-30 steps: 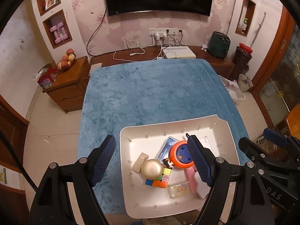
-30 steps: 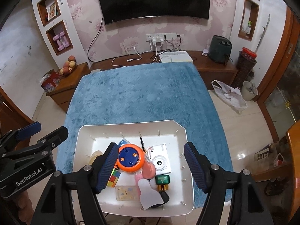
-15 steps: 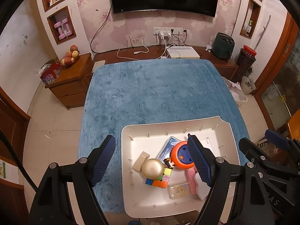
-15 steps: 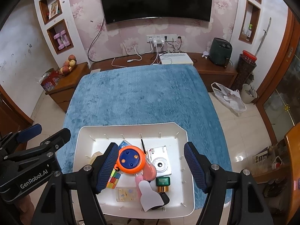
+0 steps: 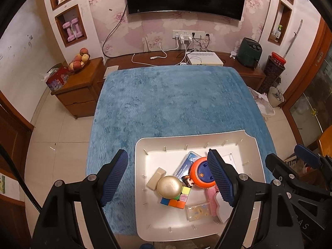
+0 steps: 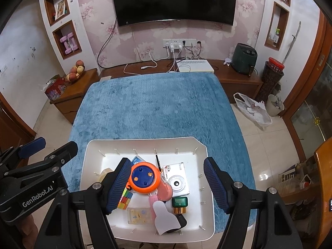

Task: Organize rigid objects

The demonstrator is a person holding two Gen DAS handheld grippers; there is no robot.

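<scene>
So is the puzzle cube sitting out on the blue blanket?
No, the puzzle cube lies inside the white tray, tucked partly under the gold ball, not on the blue blanket.

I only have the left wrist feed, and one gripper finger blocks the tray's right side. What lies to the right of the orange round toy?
Observer: A silver compact camera lies flat with its lens up, just right of the orange toy.
Operator: Anything nearer to us than that?
Observer: A small green box with a gold cap, on the right side of the tray.
Operator: Is the right gripper holding anything?
Observer: No. The right gripper is open and empty above the tray, its fingers either side of the toy and camera.
</scene>
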